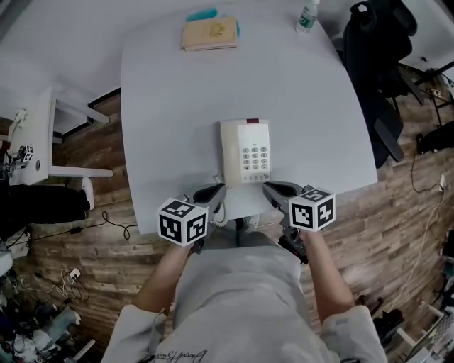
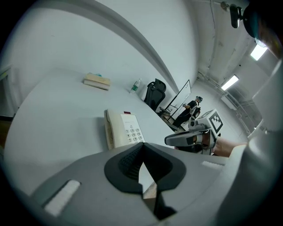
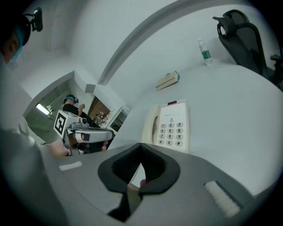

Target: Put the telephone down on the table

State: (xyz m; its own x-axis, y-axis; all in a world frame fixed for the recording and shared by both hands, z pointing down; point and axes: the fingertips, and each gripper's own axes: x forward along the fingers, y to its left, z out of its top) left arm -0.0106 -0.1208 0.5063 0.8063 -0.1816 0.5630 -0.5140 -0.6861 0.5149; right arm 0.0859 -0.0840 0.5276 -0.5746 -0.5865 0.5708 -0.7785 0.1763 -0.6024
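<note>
Left gripper (image 1: 218, 188) has its jaws fully together with nothing between them, its tips just off the telephone's (image 1: 245, 152) near corner at 7 o'clock. Right gripper (image 1: 271, 188) mirrors it at 5 o'clock, jaws likewise pressed together and empty, close beside the phone but not gripping it.

The cream telephone lies flat on the pale grey table (image 1: 170, 106), near the edge closest to the person, keypad up. Its handset (image 1: 228, 152) sits in the cradle along the 9 o'clock side. The coiled cord (image 1: 218, 213) hangs off the table edge at 7 o'clock, just under the left gripper.

From the phone, a tan book (image 1: 210, 33) lies at 11 o'clock by the far edge, with a teal object (image 1: 202, 14) just behind it. A capped plastic bottle (image 1: 307, 17) stands upright at 1 o'clock; its contents are too small to make out. A black office chair (image 1: 376, 49) stands off the table at 2 o'clock.
</note>
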